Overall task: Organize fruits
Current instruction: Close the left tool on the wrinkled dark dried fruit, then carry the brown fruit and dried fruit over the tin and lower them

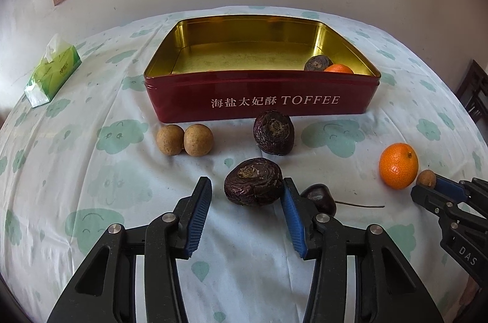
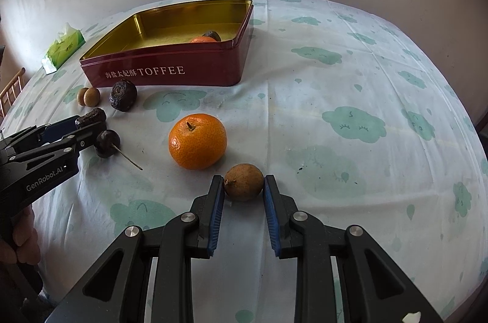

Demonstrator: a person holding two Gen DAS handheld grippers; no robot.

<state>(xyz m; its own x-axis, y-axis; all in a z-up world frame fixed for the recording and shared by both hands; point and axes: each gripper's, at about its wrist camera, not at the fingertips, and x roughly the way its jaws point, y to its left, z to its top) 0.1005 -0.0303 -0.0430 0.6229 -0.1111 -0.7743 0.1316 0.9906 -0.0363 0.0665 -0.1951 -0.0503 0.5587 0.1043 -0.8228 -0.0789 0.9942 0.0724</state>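
Already the right gripper (image 2: 244, 181) has its blue pads pressed on either side of a small round tan-brown longan (image 2: 244, 182), which rests on the white cloth with green cloud prints (image 2: 335, 109); its stem nub points toward the left pad, and being nearly round it has no real long axis. Just beyond it sits the bright orange mandarin (image 2: 197, 141), stem up. The left gripper (image 1: 247, 185) stands partly open around a wrinkled dark-purple flattened fruit (image 1: 253, 182): the right pad touches its flank, while a gap shows beside the left pad, so no grip is made yet. That fruit's broad axis runs across the jaws, its stem scar tilted up and away. The open red toffee tin with gold lining (image 1: 262, 97) lies straight ahead of the left gripper and ahead-left of the right, so I judge the left hand nearer to it.
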